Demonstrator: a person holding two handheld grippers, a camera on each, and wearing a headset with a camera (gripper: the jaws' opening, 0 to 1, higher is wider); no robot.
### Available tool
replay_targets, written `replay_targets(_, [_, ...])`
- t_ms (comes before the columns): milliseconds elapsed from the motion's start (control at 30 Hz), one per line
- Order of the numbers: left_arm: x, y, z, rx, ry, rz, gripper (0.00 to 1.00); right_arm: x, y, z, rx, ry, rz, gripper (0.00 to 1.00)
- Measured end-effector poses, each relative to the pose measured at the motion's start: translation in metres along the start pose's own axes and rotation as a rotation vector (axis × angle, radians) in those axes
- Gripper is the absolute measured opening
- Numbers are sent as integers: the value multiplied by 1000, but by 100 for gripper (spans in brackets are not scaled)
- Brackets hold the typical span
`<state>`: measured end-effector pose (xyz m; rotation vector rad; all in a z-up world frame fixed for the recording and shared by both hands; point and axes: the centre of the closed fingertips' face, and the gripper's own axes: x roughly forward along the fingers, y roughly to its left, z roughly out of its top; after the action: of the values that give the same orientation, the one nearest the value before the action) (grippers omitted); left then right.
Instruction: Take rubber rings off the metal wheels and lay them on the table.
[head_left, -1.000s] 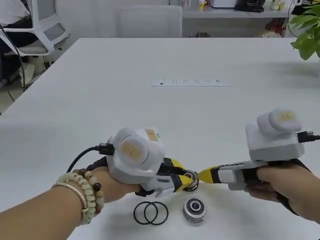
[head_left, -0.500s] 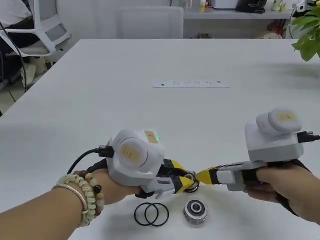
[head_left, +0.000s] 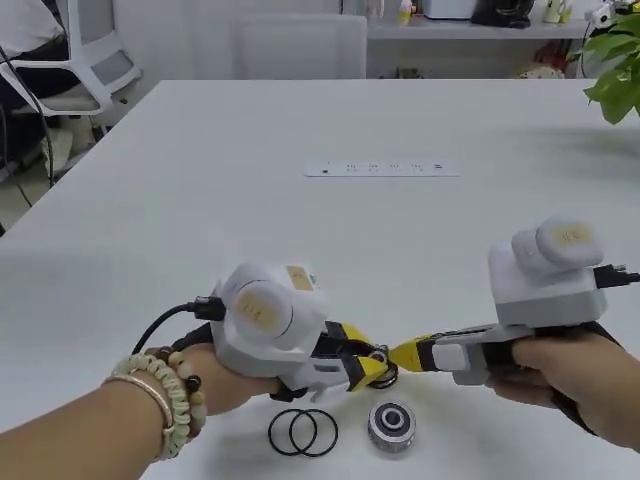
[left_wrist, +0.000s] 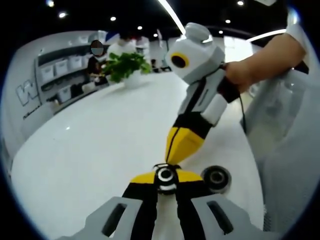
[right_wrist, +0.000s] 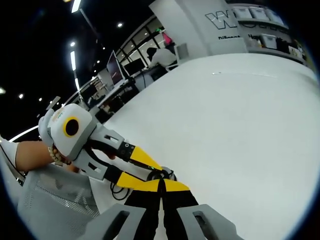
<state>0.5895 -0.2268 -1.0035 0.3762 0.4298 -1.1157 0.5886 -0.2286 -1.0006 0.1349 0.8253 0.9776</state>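
Two black rubber rings (head_left: 302, 431) lie flat and overlapping on the white worktop (head_left: 300, 240) at the near edge of the head view. Just to their right a loose metal wheel (head_left: 390, 425) rests on its side, apart from the rings.

Just beyond them the left gripper (head_left: 372, 366) points to the right, and its yellow-tipped fingers (left_wrist: 145, 178) are clamped on a second metal wheel (left_wrist: 165, 178), held clear of the worktop. The loose metal wheel shows beside it in the left gripper view (left_wrist: 216, 178).

The right gripper (head_left: 402, 353) comes in from the opposite side, its fingers (right_wrist: 172, 186) pressed together into one narrow yellow point. That point meets the rim of the held wheel (right_wrist: 163, 175). Whether a ring is pinched between them is too small to tell.

One hand with bead bracelets (head_left: 170, 385) at the wrist holds the left gripper, and a black cable (head_left: 160, 322) trails from the gripper's body.

Farther along the worktop, well apart from the work, lies a white power strip (head_left: 382, 167). Past the far edge stand a white chair (head_left: 300, 42) and, at the left, an office chair (head_left: 85, 60). Green plant leaves (head_left: 612, 65) hang in at the upper right.
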Motion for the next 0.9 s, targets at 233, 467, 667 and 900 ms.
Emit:
replay_targets(233, [0, 0, 0, -6, -4, 3, 14, 2, 12, 11, -28, -42, 30, 0])
replay_targets(467, [0, 1, 0, -12, -1, 11, 14, 2, 5, 8, -30, -33, 0, 0])
replay_targets(667, [0, 0, 0, -1, 5, 17, 14, 1, -3, 1, -30, 0, -52, 0])
replay_targets(900, [-1, 1, 4, 11, 29, 10, 15, 1, -3, -1, -13, 9, -56, 0])
